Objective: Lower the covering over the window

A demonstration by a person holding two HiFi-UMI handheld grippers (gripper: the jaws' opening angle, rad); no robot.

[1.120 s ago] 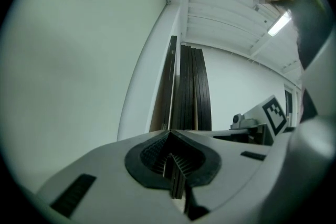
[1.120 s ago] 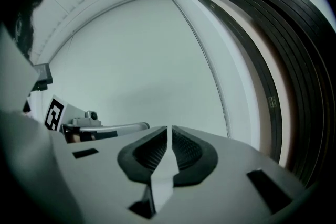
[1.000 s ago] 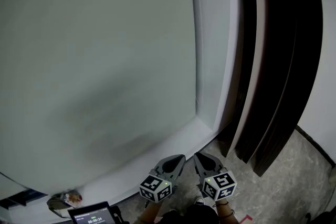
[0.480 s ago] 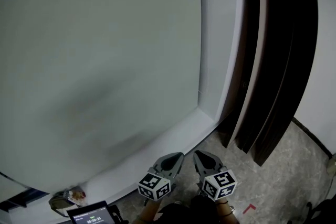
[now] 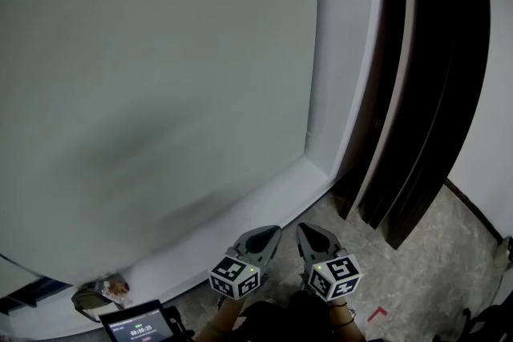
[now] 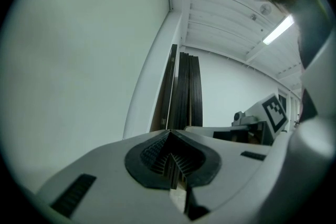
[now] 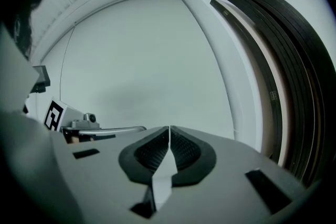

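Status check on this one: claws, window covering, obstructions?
Status: left claw shut, empty; right claw has just been closing, tips together, nothing between; shade hangs down near the sill; nothing in the way.

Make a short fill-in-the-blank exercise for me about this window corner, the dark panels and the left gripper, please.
In the head view, the dark panels stand to the ___ of the pale covering.
The left gripper has its jaws ___, with nothing between them.
The small screen shows in the bottom ___ corner of the head view.
The corner mark on the floor is ___.
Missing words: right; closed; left; red.
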